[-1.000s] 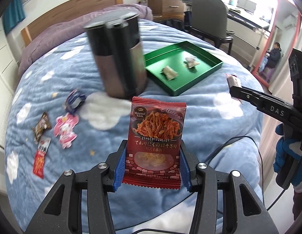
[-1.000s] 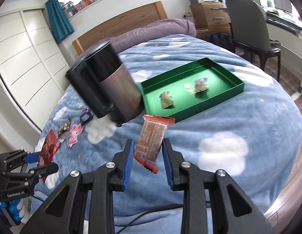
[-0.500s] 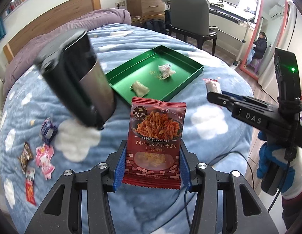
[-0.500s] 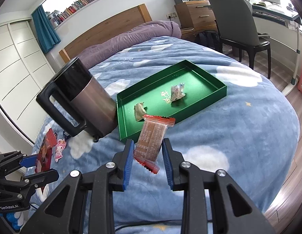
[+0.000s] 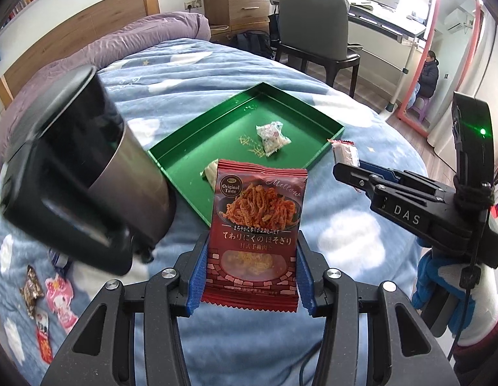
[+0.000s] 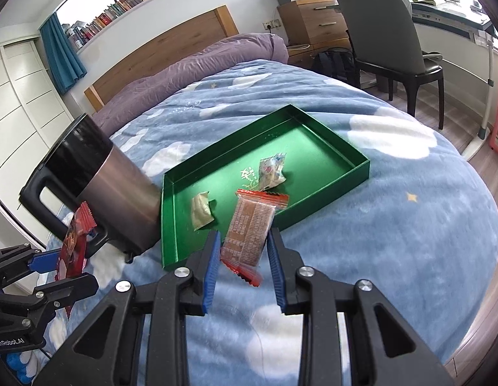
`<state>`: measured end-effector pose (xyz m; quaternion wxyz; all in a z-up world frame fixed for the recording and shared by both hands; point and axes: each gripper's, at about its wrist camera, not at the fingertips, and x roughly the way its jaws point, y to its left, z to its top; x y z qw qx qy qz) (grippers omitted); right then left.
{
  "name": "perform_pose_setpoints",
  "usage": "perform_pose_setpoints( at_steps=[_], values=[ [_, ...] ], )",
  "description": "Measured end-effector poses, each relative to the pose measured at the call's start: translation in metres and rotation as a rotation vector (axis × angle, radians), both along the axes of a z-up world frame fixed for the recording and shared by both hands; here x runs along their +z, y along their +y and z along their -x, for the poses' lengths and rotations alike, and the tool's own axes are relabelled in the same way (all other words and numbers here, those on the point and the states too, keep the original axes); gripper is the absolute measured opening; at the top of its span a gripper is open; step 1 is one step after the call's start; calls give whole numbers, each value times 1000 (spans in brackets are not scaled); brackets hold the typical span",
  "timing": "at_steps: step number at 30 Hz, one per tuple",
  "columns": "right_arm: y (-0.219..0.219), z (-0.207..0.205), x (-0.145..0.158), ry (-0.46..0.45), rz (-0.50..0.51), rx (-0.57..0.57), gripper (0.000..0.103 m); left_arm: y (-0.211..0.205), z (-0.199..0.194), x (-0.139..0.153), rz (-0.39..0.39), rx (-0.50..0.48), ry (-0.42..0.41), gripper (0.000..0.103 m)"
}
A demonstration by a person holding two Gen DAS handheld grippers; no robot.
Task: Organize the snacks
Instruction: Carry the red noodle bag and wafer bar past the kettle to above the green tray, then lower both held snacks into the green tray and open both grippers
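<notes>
Left gripper [image 5: 250,276] pinches a red snack packet [image 5: 255,241]; right gripper [image 6: 244,262] pinches a brown wafer bar [image 6: 250,230], both above a green tray [image 6: 332,173] on the bed

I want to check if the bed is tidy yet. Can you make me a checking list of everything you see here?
Surface: bed with blue cloud blanket.
Job's things: green tray on the blanket holds a beige packet and a patterned packet; loose snacks lie on the blanket beside the mug.
Clutter: big steel mug touching the tray's edge.
Grippers: left gripper holds a red snack pouch; right gripper holds a brown snack bar.
Cables: black cable below the left gripper.
Surroundings: headboard, bookshelf, chair, desk, printer.
</notes>
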<state>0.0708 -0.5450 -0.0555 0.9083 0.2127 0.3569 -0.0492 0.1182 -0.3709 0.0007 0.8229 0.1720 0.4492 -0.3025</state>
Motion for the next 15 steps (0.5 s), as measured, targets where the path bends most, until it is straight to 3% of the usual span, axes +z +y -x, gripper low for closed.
perform_pose_setpoints(
  at_steps=[15],
  values=[
    [-46, -63, -22, 25, 32, -22, 5, -47, -65, -38, 13, 26, 71, 43]
  ],
)
